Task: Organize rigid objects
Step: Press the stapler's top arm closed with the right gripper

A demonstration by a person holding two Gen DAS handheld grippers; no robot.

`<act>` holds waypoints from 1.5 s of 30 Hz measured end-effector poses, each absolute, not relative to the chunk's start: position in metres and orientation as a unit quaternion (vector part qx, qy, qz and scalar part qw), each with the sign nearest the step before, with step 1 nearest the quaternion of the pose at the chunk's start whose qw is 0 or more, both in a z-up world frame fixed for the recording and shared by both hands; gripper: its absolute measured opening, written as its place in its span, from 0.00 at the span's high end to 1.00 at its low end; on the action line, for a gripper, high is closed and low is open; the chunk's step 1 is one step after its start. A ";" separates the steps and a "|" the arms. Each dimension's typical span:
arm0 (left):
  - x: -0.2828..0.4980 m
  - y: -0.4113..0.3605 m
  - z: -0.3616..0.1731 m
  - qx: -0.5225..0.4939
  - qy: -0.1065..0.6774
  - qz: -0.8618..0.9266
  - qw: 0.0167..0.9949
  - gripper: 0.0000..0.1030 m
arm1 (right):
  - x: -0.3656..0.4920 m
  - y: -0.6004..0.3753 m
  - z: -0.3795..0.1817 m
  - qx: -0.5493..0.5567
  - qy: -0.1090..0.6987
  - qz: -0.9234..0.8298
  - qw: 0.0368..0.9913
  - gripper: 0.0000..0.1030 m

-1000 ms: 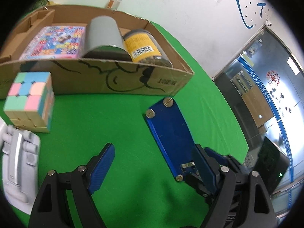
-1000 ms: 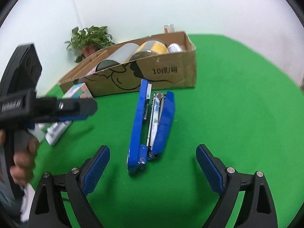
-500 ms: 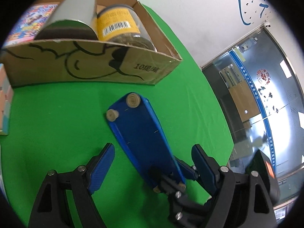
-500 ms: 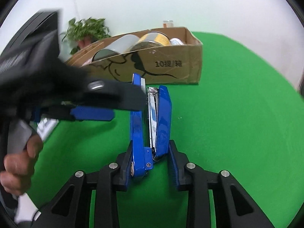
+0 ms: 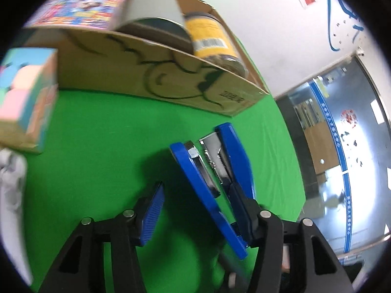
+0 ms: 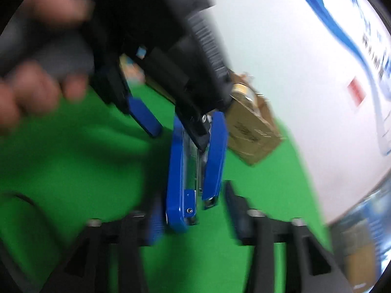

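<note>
Blue stapler (image 5: 215, 171) sits splayed open between both grippers' parted jaws, neither gripping. Left gripper (image 5: 200, 210) should squeeze its halves together squarely; right gripper (image 6: 193, 216) steadies the hinge.

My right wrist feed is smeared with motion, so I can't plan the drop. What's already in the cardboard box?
Observer: A grey cylinder, a yellow-labelled jar and a colourful flat book lie in the cardboard box.
Operator: Is anything outside it besides the stapler?
Observer: A pastel cube stands on the green cloth, in front of the box's left end.
Operator: Are the left jaws shut on the stapler?
Observer: No. The left gripper is open, with the splayed stapler's lower arm lying between its jaws.
</note>
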State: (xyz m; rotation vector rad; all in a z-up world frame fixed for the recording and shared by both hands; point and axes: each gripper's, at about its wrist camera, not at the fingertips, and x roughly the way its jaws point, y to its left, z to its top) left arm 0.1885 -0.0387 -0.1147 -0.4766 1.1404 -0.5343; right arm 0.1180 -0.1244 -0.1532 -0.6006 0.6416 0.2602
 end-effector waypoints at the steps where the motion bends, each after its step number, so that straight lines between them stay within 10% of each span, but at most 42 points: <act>1: 0.187 -0.033 -0.115 -0.214 0.530 -0.234 0.787 0.48 | 0.116 -0.129 -0.144 -0.248 0.309 0.149 0.906 0.06; 5: 0.178 -0.013 -0.115 -0.200 0.534 -0.213 0.794 0.59 | 0.116 -0.156 -0.115 -0.090 0.311 0.216 0.921 0.02; 9: 0.173 -0.002 -0.115 -0.230 0.530 -0.224 0.785 0.39 | 0.141 -0.169 -0.128 -0.021 0.370 0.229 0.900 0.05; 18: 0.166 -0.022 -0.121 -0.279 0.545 -0.266 0.745 0.33 | 0.149 -0.165 -0.173 -0.052 0.435 0.167 0.883 0.52; 40: 0.154 -0.043 -0.121 -0.236 0.556 -0.252 0.756 0.34 | 0.153 -0.150 -0.162 0.045 0.468 0.153 0.869 0.61; 45: 0.155 -0.033 -0.125 -0.256 0.559 -0.256 0.746 0.34 | 0.142 -0.140 -0.161 0.033 0.441 0.173 0.880 0.41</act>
